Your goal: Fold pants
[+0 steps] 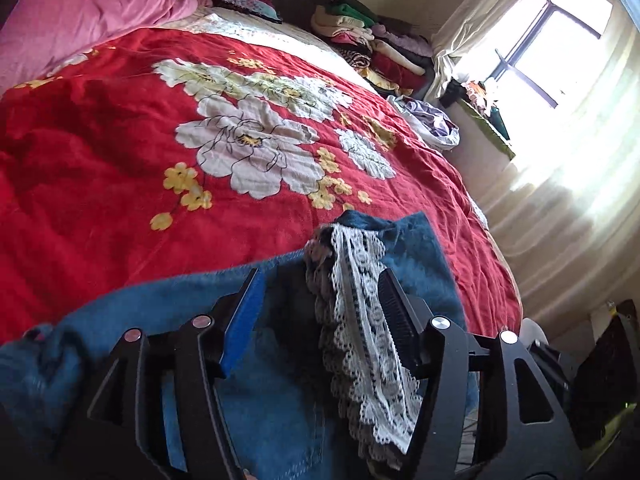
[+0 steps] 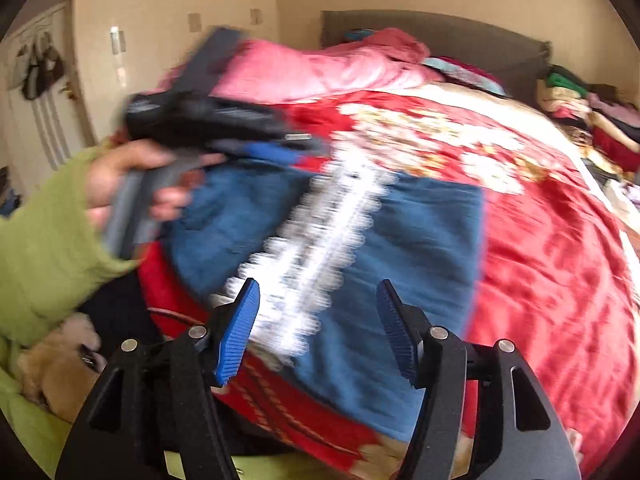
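Observation:
Blue denim pants (image 2: 420,232) with a white lace strip (image 2: 316,236) lie folded on the red flowered bedspread (image 1: 120,152). In the left wrist view the pants (image 1: 272,400) and lace (image 1: 360,320) fill the space between the fingers of my left gripper (image 1: 320,288), which stands open just above the cloth. The left gripper also shows in the right wrist view (image 2: 304,148), held in a hand with a green sleeve, at the pants' far left edge. My right gripper (image 2: 318,296) is open and empty, hovering above the pants' near edge. The right view is motion-blurred.
A pink quilt (image 1: 100,4) lies at the bed's head. Stacked folded clothes (image 1: 372,44) sit along the far bed side, with a loose lilac garment (image 1: 432,120) near the edge. A window with curtains (image 1: 560,60) is to the right. A door (image 2: 44,92) stands at the left.

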